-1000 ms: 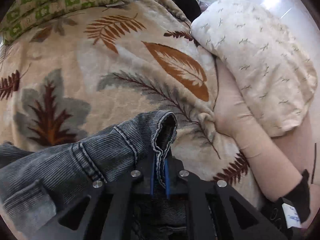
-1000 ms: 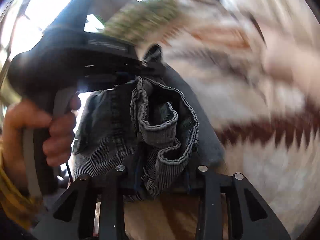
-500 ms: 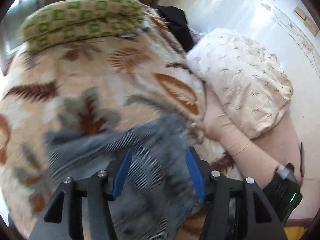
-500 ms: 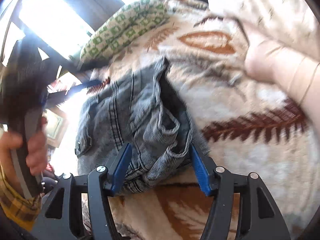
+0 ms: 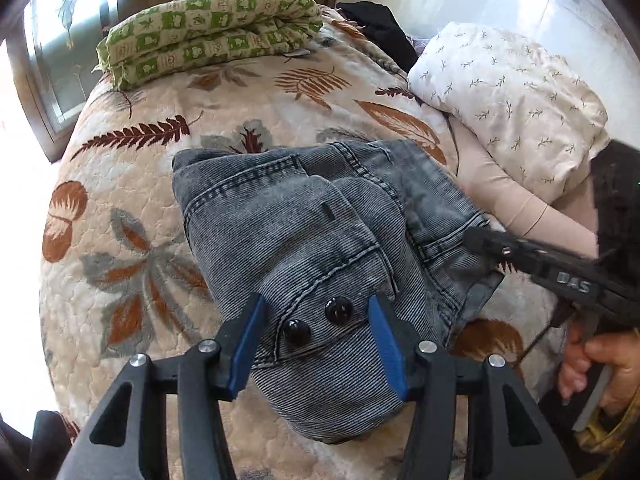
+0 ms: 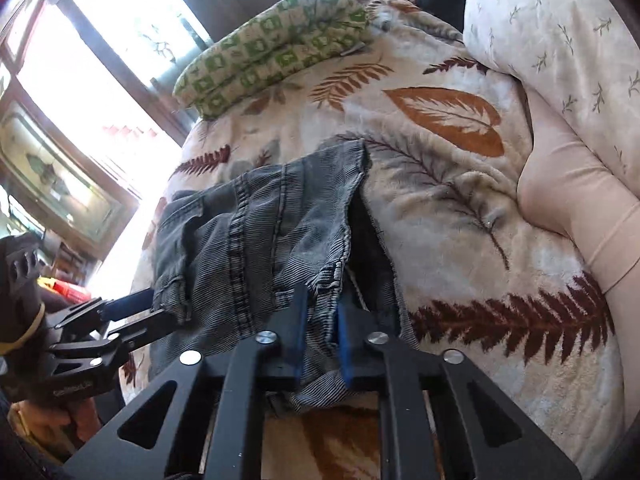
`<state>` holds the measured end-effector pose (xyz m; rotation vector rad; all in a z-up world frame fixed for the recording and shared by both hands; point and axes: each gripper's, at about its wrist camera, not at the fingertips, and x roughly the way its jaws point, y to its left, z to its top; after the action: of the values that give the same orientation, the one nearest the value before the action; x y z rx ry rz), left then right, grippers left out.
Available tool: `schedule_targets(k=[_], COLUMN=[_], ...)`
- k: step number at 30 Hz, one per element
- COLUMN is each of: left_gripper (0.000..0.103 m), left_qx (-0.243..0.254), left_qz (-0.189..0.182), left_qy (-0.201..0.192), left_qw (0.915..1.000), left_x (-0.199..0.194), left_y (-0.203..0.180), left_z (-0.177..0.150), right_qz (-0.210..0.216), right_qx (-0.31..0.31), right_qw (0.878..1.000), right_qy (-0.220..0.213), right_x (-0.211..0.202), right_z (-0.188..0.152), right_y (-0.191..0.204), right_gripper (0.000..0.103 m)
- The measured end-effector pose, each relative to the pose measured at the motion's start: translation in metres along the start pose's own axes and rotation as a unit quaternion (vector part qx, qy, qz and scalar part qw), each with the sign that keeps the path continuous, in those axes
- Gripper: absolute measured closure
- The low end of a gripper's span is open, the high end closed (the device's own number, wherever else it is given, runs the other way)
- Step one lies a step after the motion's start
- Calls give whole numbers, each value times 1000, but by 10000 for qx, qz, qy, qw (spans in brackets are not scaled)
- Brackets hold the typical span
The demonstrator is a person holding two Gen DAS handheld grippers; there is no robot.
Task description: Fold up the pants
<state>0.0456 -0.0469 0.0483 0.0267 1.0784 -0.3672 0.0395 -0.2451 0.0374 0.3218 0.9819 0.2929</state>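
Pants [image 5: 320, 216]: grey denim, bunched on leaf-print bedspread [image 5: 132, 184] | left gripper [image 5: 316, 344]: fingers spread, empty | right gripper [image 6: 320, 344]: pinching side edge | judged soft, weighty, non-slip; best held at waistband corners.

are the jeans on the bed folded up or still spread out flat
Folded: the jeans lie bunched in layers on the bedspread, waistband buttons on top, no legs stretched out.

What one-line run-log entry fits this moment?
left gripper: open over pants | right gripper: shut on pants edge | pants bunched on bedspread
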Motion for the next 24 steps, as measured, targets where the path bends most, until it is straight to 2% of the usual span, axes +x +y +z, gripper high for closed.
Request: schedule_targets(k=[3, 7, 9, 11, 12, 13, 14, 15, 16, 18, 19, 20, 21, 22, 24], left_gripper=[56, 57, 57, 57, 57, 57, 57, 57, 57, 57, 57, 57, 57, 57, 57], left_qx=[-87, -117, -46, 15, 22, 7, -8, -17, -20, -19, -17, -14, -12, -13, -18], left_qz=[-34, -133, -52, 42, 60, 69, 80, 101, 122, 146, 152, 161, 168, 171, 175], left_qy=[49, 112, 202, 256, 294, 340, 382, 419, 445, 450, 444, 447, 455, 453, 448], left_qw=[9999, 9998, 9998, 9997, 9995, 9994, 9992, 9991, 9989, 9989, 9989, 9989, 9988, 9988, 9988], left_x=[-6, -10, -3, 4, 8, 12, 16, 19, 22, 24, 24, 24, 24, 24, 24], left_y=[4, 4, 2, -1, -1, 0, 1, 2, 3, 2, 2, 2, 2, 2, 2], left_z=[-1, -10, -14, -18, -19, -20, -20, -20, -21, -22, -23, -22, -22, -22, -23], right_qz=[-149, -526, -429, -142, -97, -99, -103, -154, -187, -203, -182, -167, -222, -291, -313], right_qx=[-369, -457, -345, -164, -110, -115, -120, -138, -148, -198, -232, -285, -404, -530, -660], right_qw=[9988, 9966, 9978, 9993, 9995, 9995, 9995, 9994, 9994, 9995, 9996, 9994, 9989, 9981, 9973], right_qy=[-293, -443, -375, -289, -288, -286, -288, -266, -248, -101, -20, 38, 90, 94, -40], right_x=[-21, -33, -27, -22, -20, -19, -17, -13, -9, 3, 8, 12, 15, 16, 9], right_z=[1, 0, 0, 0, 0, 0, 0, 0, -1, -2, -4, -6, -8, -9, -9], right_y=[12, 7, 0, -4, -5, -3, -2, -2, -1, -2, -2, -1, 2, 4, 9], right_gripper=[94, 94, 94, 93, 88, 74, 67, 54, 50, 50, 54, 60, 80, 91, 93])
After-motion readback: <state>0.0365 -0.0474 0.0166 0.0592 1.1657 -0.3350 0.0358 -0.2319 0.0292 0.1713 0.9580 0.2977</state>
